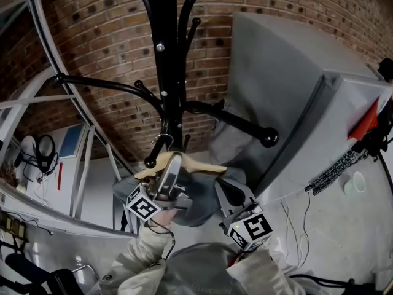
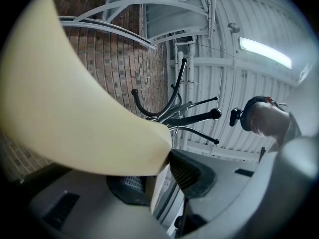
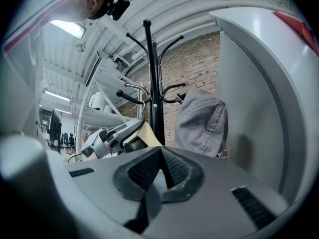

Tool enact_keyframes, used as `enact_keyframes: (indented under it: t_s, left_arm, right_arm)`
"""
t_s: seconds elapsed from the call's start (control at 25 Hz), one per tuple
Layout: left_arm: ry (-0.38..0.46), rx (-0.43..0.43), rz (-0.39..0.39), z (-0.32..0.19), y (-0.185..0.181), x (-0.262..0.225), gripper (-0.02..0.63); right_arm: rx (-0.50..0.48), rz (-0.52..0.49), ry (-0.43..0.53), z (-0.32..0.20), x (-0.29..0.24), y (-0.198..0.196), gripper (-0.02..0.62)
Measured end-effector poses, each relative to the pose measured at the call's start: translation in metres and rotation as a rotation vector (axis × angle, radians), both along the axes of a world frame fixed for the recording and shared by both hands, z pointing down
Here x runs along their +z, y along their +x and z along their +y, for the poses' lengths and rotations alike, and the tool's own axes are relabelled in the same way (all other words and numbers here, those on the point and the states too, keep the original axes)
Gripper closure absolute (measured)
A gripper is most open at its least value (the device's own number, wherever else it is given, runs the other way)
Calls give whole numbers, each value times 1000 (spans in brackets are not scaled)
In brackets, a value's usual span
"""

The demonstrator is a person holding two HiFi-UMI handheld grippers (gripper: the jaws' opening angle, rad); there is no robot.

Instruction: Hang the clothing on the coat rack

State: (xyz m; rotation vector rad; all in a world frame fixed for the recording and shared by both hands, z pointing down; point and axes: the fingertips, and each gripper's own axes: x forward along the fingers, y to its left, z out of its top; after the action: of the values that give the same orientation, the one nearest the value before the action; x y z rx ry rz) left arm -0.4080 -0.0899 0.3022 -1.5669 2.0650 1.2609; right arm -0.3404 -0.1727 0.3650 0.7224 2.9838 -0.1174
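Note:
A black coat rack stands against the brick wall, with its pegs spreading out. In the head view my left gripper points up at it, shut on a pale wooden hanger whose hook sits by a ball-tipped peg. In the left gripper view the hanger fills the left side and its end lies between the pads of that gripper. A grey shirt droops below the hanger; in the right gripper view the shirt hangs beside the pole. My right gripper sits at the shirt's right edge. Its tips meet, and I cannot tell whether cloth is pinched.
A large grey cabinet stands close on the right of the rack. A long lower peg reaches toward it. A white shelf frame stands on the left. Cables lie on the floor at the right.

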Motion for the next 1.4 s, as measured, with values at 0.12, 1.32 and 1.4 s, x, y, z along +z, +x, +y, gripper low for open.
enact_keyframes:
  t_s: [0.12, 1.32, 1.4]
  left_arm:
    - [19, -8, 18, 1, 0, 2, 490]
    - [-326, -320, 23, 19, 65, 55, 577]
    - [-405, -353, -19, 18, 74, 56, 584]
  right_arm:
    - [-6, 4, -3, -2, 2, 3, 571]
    - [-122, 104, -34, 14, 37, 54, 571]
    - [-118, 103, -33, 19, 37, 58, 571]
